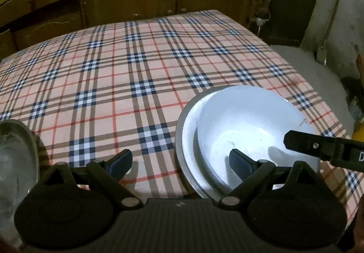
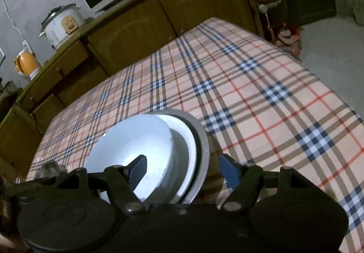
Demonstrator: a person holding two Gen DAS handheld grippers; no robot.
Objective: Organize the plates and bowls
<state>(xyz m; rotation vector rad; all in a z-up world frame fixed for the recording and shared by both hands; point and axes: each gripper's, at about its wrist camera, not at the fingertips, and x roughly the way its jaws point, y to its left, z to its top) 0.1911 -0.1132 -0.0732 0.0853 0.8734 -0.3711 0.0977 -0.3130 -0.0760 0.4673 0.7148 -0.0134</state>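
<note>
Bowls first: from your left wrist you see one white bowl (image 1: 250,130) nested in one grey-rimmed plate (image 1: 182,139), low right on the plaid tablecloth (image 1: 136,71). Your left gripper (image 1: 180,163) has its fingers apart — one over bare cloth, the other over the bowl's inside, gripping nothing. One glass dish (image 1: 16,157) sits at the left edge, and one finger of your right gripper (image 1: 318,146) reaches in from the right above the bowl.

From your right wrist, the same bowl (image 2: 136,144) and plate (image 2: 200,146) sit just ahead. Your right gripper's (image 2: 184,170) fingers stand wide — one inside the bowl, one outside the plate's rim, not pressing.
</note>
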